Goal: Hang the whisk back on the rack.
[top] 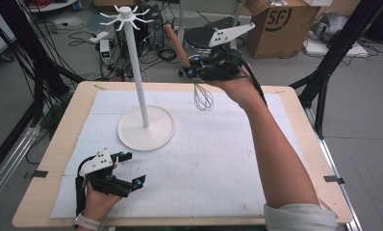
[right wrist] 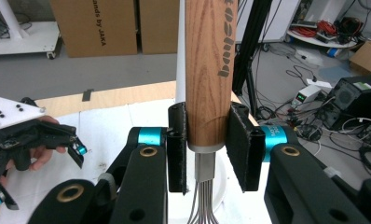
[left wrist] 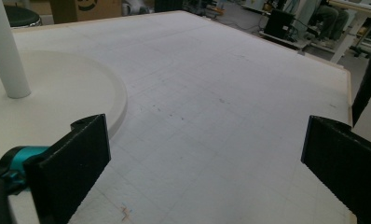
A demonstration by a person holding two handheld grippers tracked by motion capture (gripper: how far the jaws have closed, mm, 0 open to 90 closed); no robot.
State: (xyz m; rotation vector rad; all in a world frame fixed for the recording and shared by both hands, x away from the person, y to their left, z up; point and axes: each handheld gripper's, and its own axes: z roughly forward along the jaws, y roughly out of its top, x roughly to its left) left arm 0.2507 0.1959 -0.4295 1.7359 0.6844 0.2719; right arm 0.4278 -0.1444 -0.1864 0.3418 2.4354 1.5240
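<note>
The right tool (right wrist: pixel 206 149) is clamped on a whisk (top: pixel 203 96) handle, held aloft past the tabletop's (top: pixel 64 144) far edge, beside the stand (top: pixel 146 126). The left tool (top: pixel 131 169) rests near the front-left corner, jaws apart, with bare mat (left wrist: pixel 230 116) ahead.

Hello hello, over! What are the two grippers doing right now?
Right gripper shut on whisk, held above table. Left gripper open, low near stand. Nothing blocking. Over.

In the right gripper view the whisk (right wrist: pixel 209 70) loses its wooden handle's top and wire loops to the frame edges. Behind that whisk, the stand's white pole (right wrist: pixel 182 51) is mostly hidden.
</note>
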